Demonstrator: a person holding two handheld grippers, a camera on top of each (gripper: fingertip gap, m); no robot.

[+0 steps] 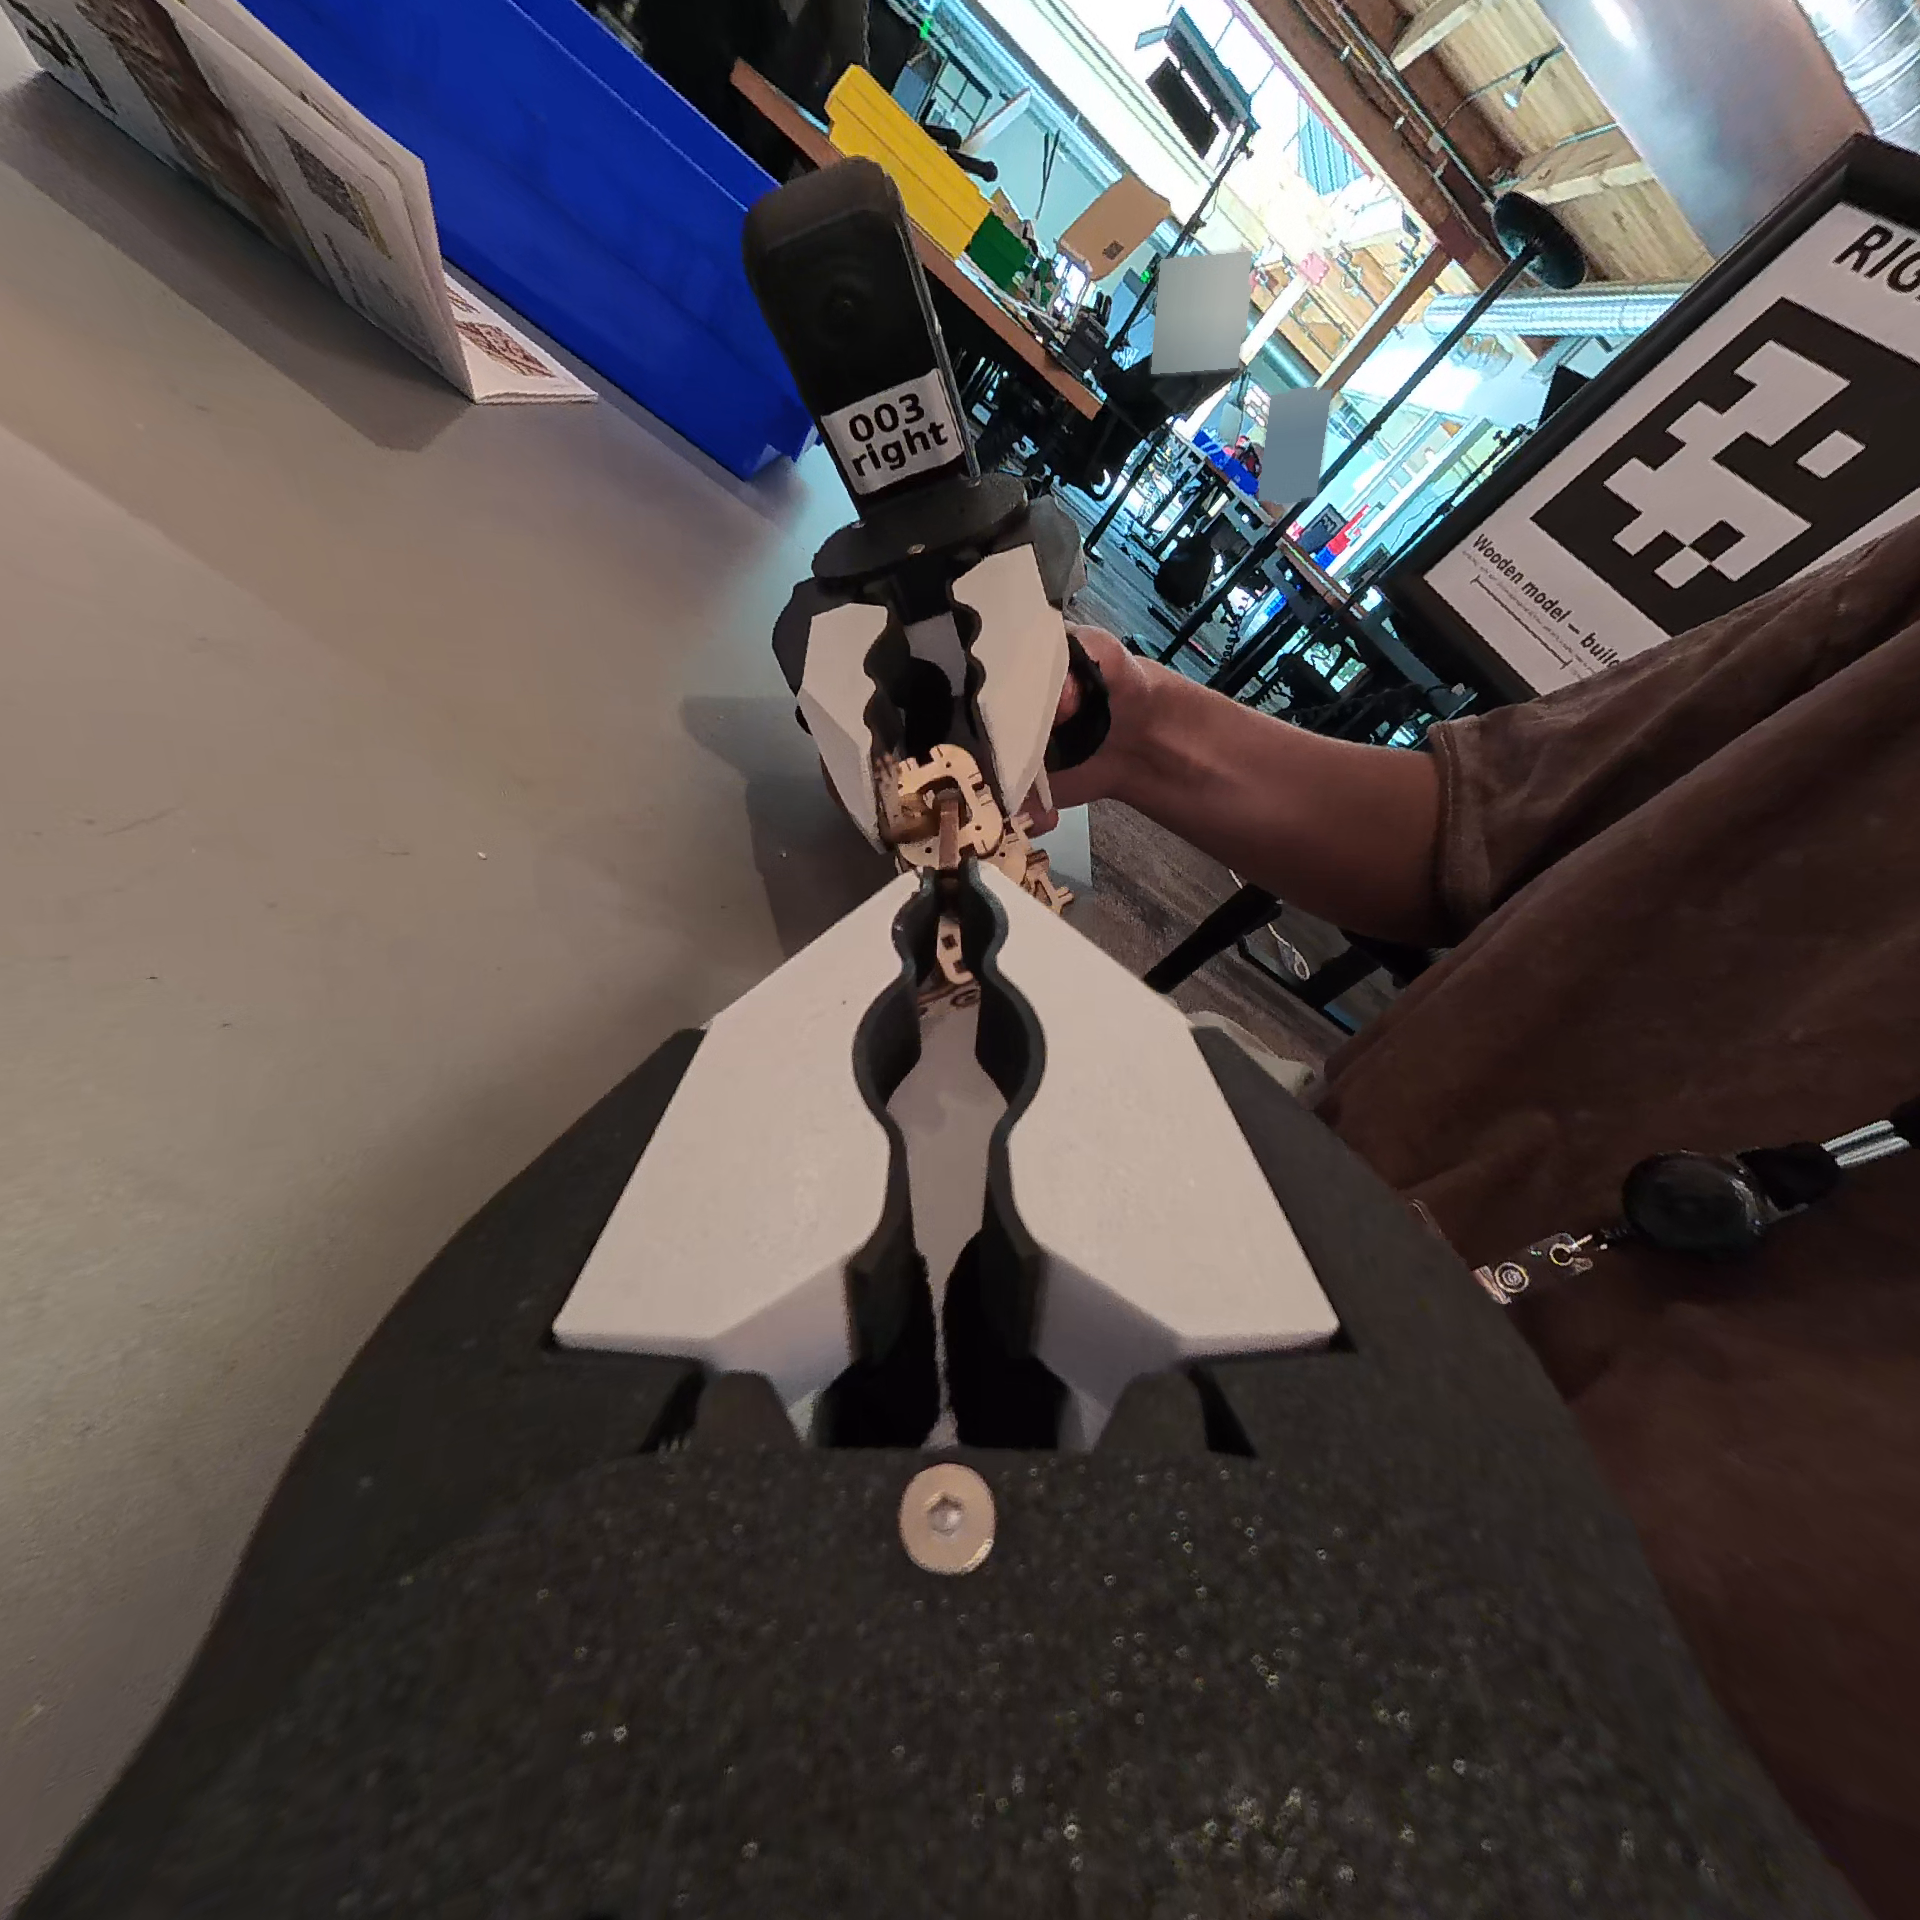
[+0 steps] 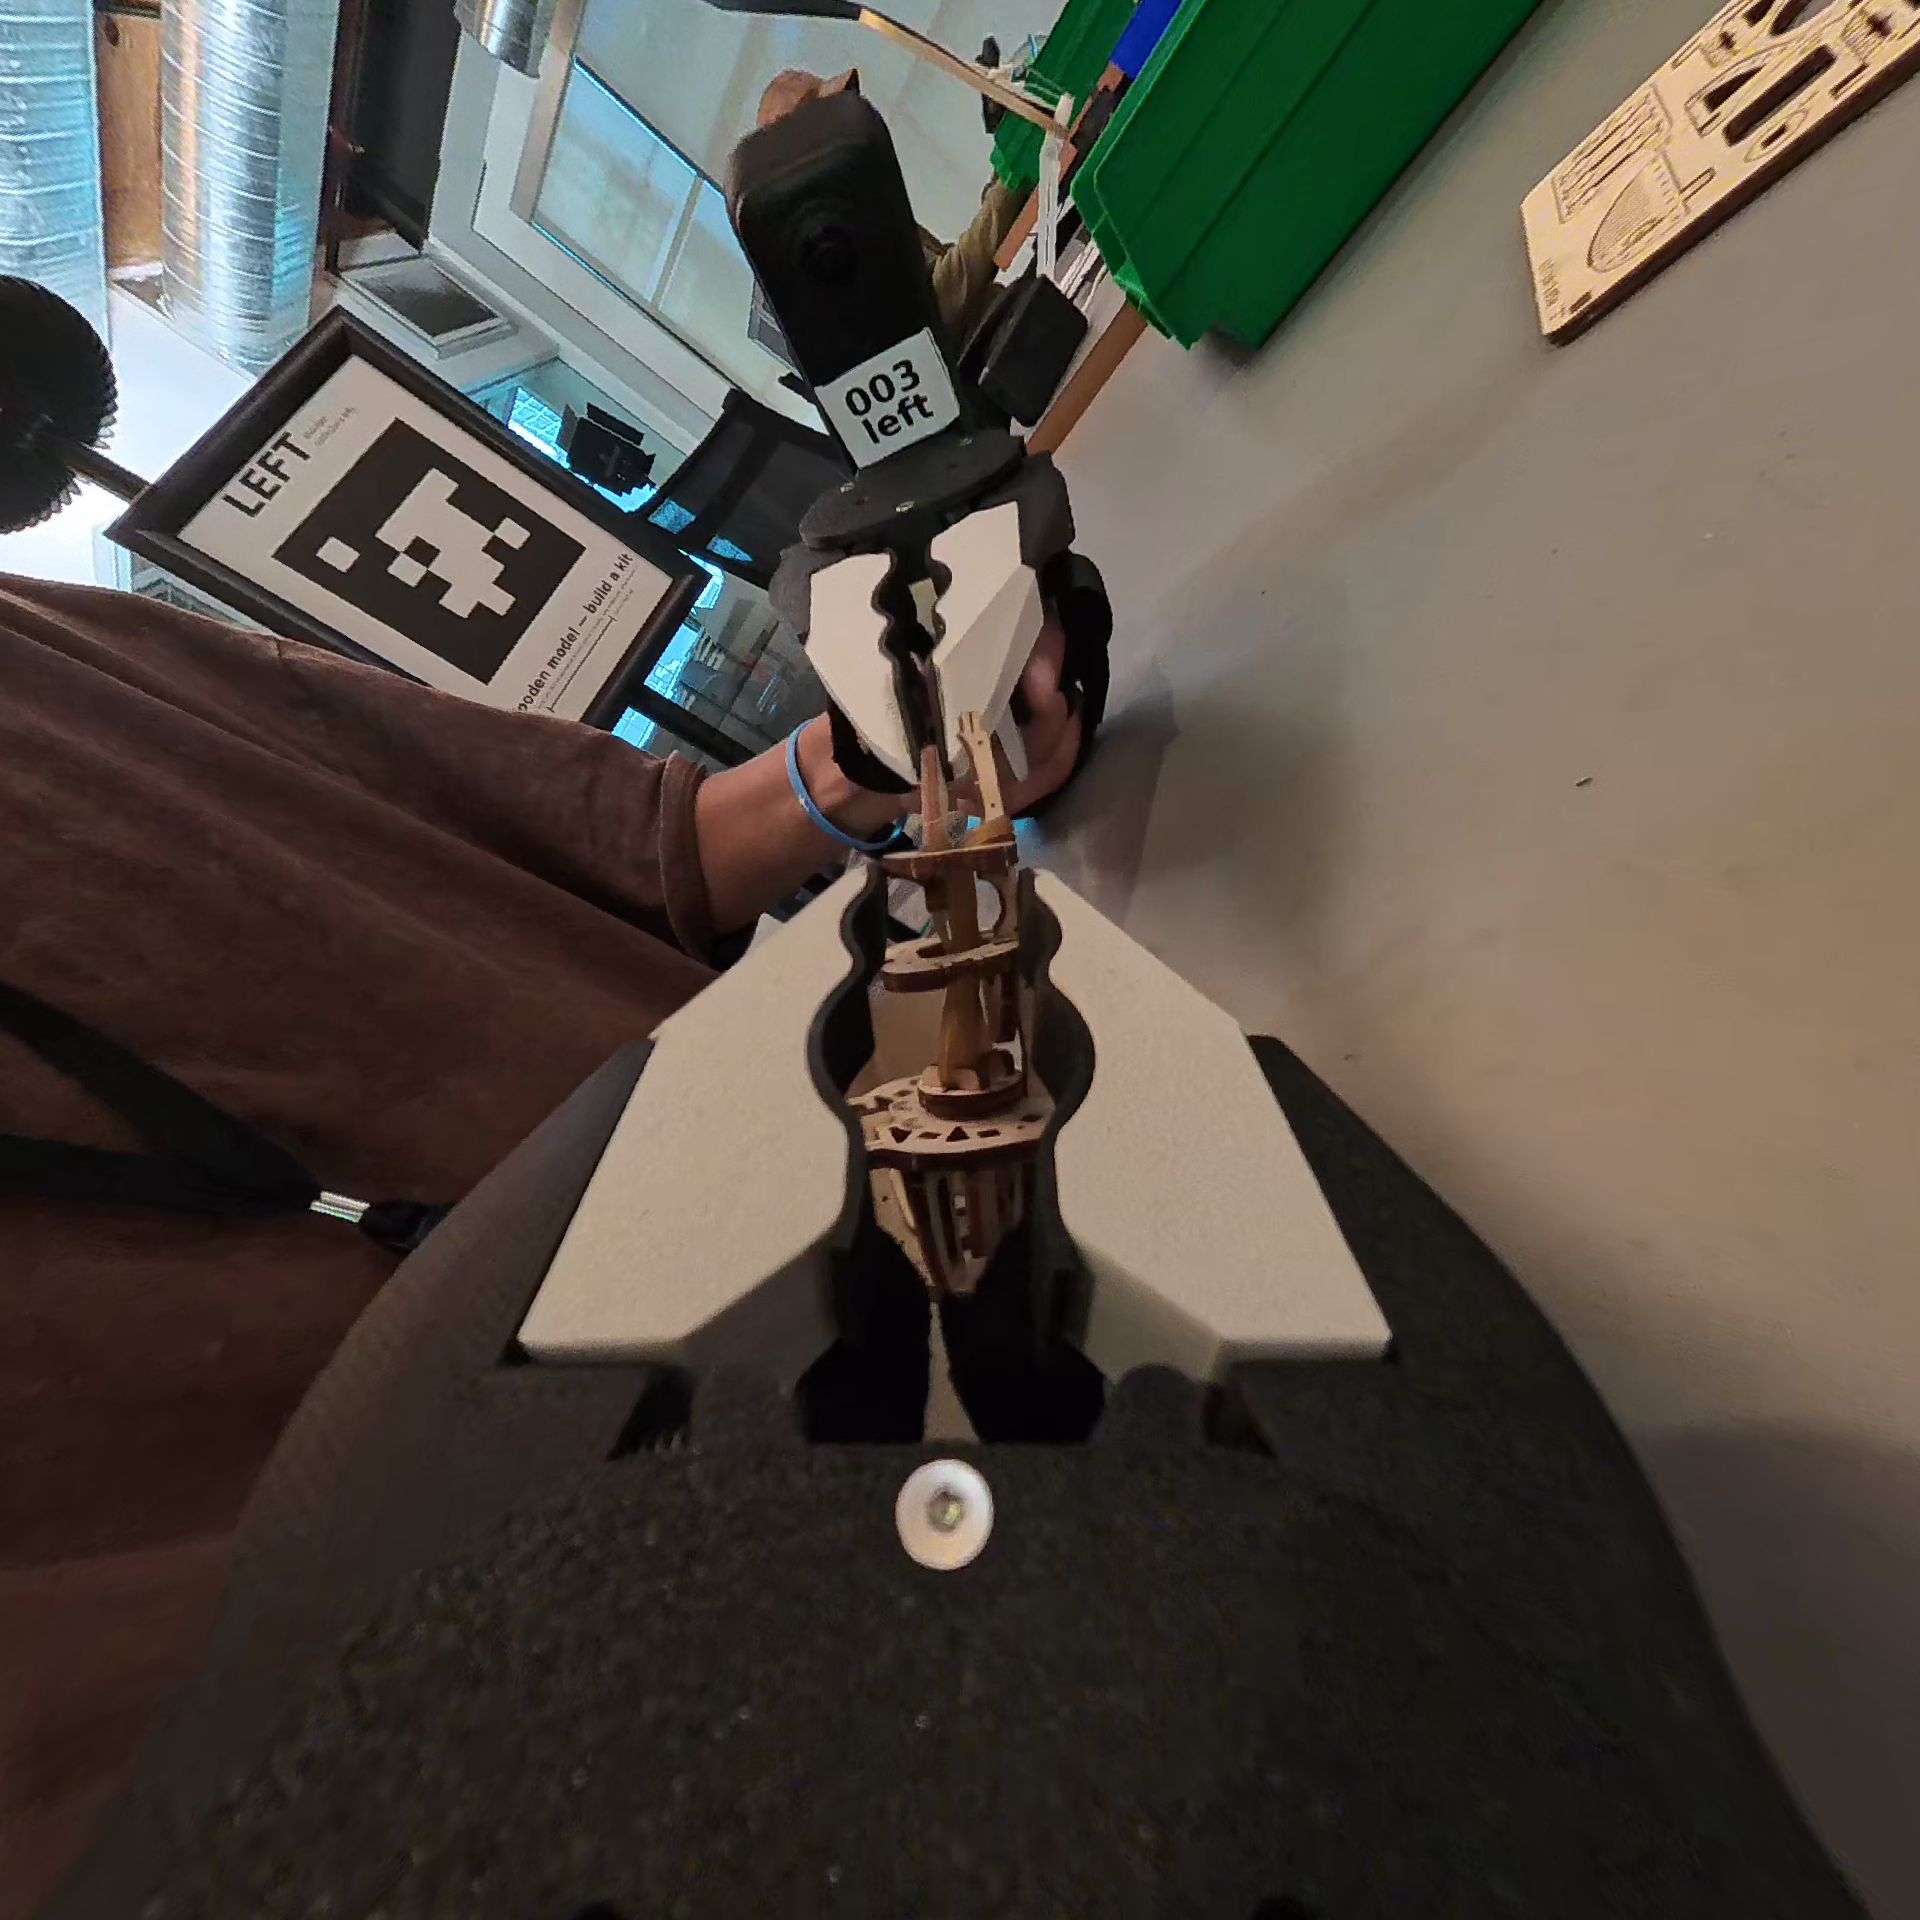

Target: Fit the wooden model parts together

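Mid-assembly, held in the air above the grey table (image 2: 1558, 831). The wooden model (image 2: 951, 1091), a stack of discs on spars, is clamped between the fingers of the right gripper (image 2: 951, 894). A thin wooden part (image 1: 948, 940) is pinched at the tips of the left gripper (image 1: 948, 883), and its end is met at the model's near ring. The insertion step is judged in hand. Next: axial alignment, then a gentle straight push; the thin spars are judged likely to snap if twisted. The cut-out sheet (image 2: 1704, 156) lies well apart.
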